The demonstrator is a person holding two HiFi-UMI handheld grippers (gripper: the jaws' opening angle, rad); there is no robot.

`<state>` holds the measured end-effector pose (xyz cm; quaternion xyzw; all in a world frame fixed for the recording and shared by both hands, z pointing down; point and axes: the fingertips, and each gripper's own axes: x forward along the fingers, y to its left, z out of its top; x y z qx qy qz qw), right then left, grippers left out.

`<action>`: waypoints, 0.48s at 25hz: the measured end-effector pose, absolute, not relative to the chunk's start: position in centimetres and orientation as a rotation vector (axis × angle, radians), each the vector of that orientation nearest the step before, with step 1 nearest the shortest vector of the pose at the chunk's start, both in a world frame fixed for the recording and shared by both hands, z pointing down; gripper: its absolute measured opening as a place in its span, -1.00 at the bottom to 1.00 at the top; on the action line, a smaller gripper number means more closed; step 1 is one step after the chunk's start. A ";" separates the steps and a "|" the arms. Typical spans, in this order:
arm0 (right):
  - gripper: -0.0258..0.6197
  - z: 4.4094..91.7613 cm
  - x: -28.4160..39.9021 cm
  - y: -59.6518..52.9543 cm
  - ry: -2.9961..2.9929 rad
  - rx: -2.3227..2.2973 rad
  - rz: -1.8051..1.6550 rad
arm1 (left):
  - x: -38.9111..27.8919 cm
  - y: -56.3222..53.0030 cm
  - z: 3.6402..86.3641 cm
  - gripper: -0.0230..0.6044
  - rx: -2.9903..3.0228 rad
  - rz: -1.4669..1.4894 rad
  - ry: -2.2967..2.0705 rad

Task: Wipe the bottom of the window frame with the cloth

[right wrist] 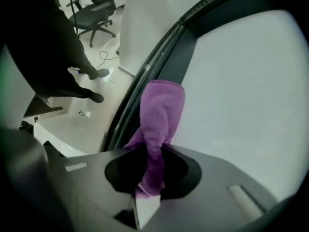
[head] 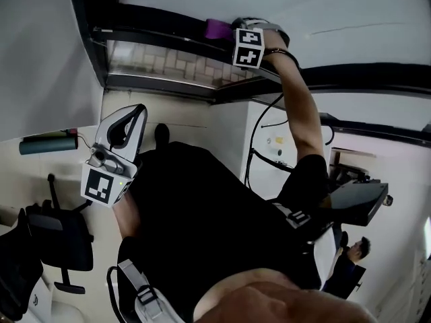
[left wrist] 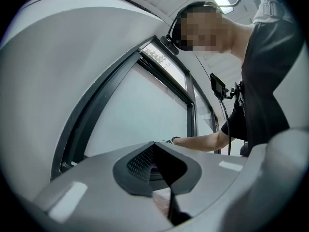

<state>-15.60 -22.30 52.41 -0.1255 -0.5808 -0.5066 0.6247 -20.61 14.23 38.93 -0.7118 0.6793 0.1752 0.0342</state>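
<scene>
A purple cloth (head: 217, 27) is pressed against the dark window frame (head: 161, 83) at the top of the head view. My right gripper (head: 232, 29) is shut on it, arm stretched out. In the right gripper view the cloth (right wrist: 161, 110) rises from between the jaws of the right gripper (right wrist: 149, 178) and lies against the frame rail (right wrist: 159, 57), beside the pale pane. My left gripper (head: 135, 113) hangs low by the body, away from the window, and holds nothing. In its own view the left gripper (left wrist: 161, 170) is shut and faces the frame (left wrist: 96, 110) and the reaching forearm (left wrist: 203, 141).
A black office chair (head: 60, 241) stands on the floor at lower left, seen again as a chair (right wrist: 96, 13). A dark green cylinder (head: 47, 143) lies by the wall. A white cabinet (head: 269, 147), a dark screen (head: 357, 200) and another person (head: 357, 251) are at the right.
</scene>
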 end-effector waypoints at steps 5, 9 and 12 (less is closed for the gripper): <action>-0.74 52.2 -13.7 -20.6 -1.270 -0.323 -1.165 | -20.7 14.2 39.3 -0.95 -2.207 0.538 2.087; -0.74 52.5 -10.6 -16.1 -1.177 -0.418 -1.225 | -20.9 13.8 39.7 -0.96 -2.233 0.519 2.081; -0.73 52.0 -7.1 -11.5 -1.107 -0.501 -1.289 | -20.9 13.2 39.6 -0.96 -2.257 0.509 2.069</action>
